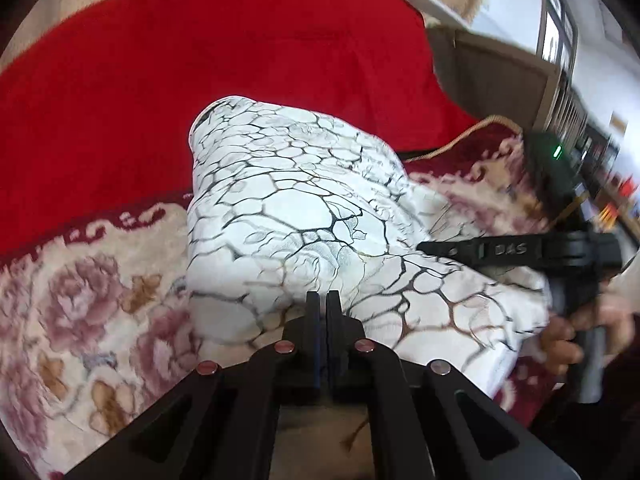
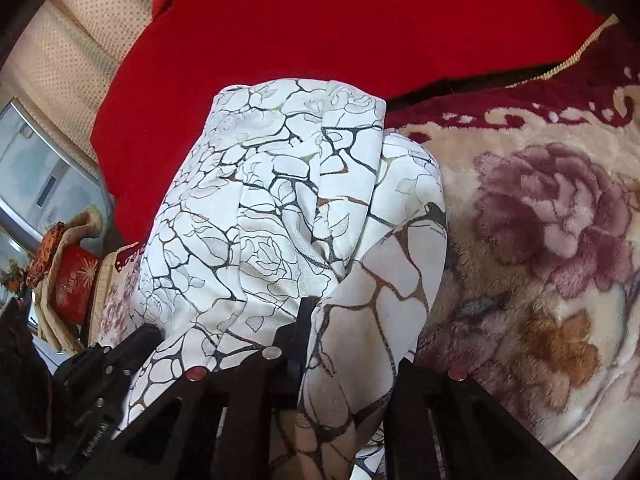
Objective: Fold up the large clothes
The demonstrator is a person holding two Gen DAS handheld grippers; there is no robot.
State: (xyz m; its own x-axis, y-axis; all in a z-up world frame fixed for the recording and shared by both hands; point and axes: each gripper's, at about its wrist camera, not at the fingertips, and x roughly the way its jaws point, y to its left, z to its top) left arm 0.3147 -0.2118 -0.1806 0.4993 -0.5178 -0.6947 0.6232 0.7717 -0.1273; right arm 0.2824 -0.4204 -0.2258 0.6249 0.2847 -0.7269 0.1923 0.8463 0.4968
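Note:
A white garment with a black and brown crackle print lies bunched on a floral blanket; it also fills the middle of the right wrist view. My left gripper is shut, its fingertips pressed together at the garment's near edge; I cannot see cloth between them. My right gripper is shut on the garment, and cloth drapes over its fingers and hides the right one. The right gripper also shows at the right of the left wrist view, lying on the garment.
A red cloth covers the far part of the bed, also in the right wrist view. The floral blanket spreads to the right. A cream padded headboard and a cabinet with red items stand at the left.

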